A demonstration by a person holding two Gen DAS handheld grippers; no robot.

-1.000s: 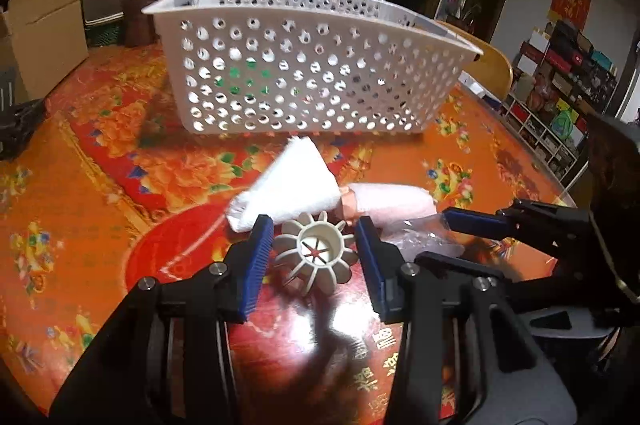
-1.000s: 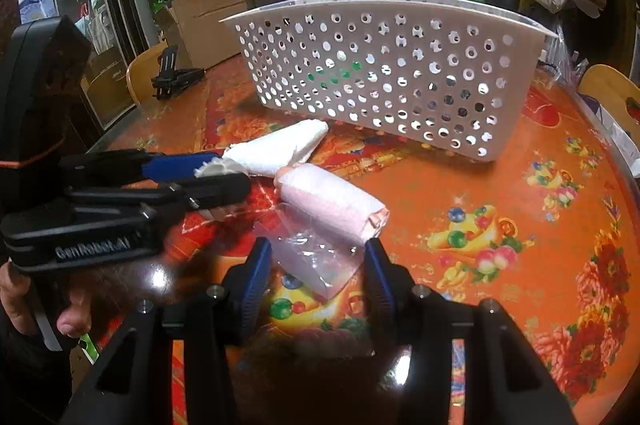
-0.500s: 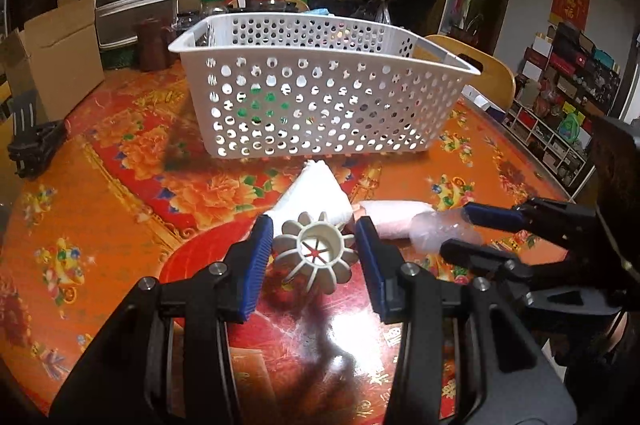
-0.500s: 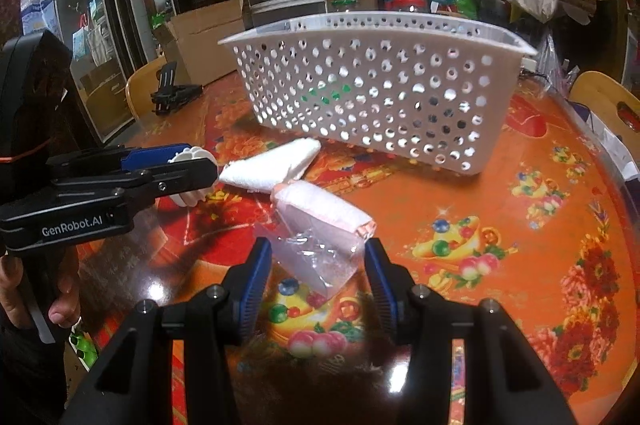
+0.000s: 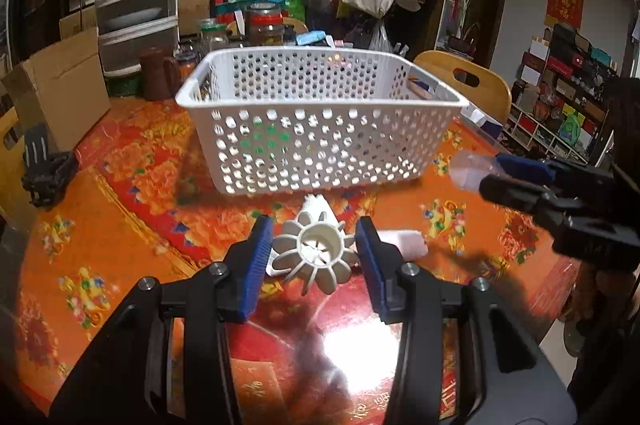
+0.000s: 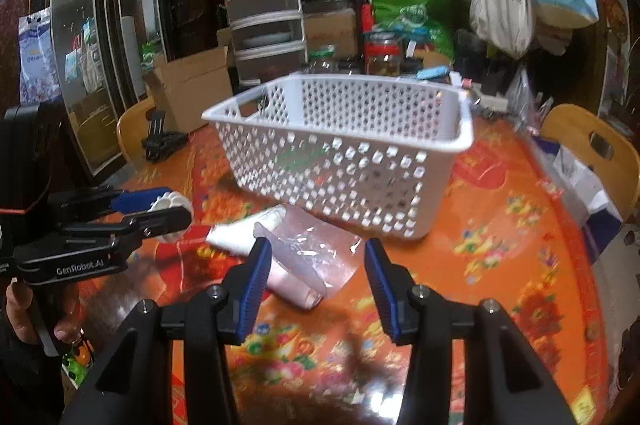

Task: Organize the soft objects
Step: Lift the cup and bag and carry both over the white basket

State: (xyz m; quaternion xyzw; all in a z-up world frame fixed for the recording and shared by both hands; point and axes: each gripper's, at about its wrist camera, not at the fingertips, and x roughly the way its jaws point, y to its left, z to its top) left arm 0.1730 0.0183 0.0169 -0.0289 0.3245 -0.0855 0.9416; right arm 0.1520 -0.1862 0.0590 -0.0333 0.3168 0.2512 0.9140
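Observation:
My left gripper is shut on a white ribbed flower-shaped soft piece and holds it above the table; the same gripper shows at the left of the right wrist view. My right gripper is shut on a clear plastic bag, lifted off the table; its tips appear at the right with the bag. Below lie a white rolled towel and a pink rolled towel. Just behind them stands a white perforated basket.
The round table has an orange-red floral cover. A black clip lies at its left edge. Jars and a cardboard box stand behind the basket, and a wooden chair at the back right.
Both grippers have risen with their loads: the plastic bag has come off the table and the pink towel. The basket now sits lower in both views, its inside showing.

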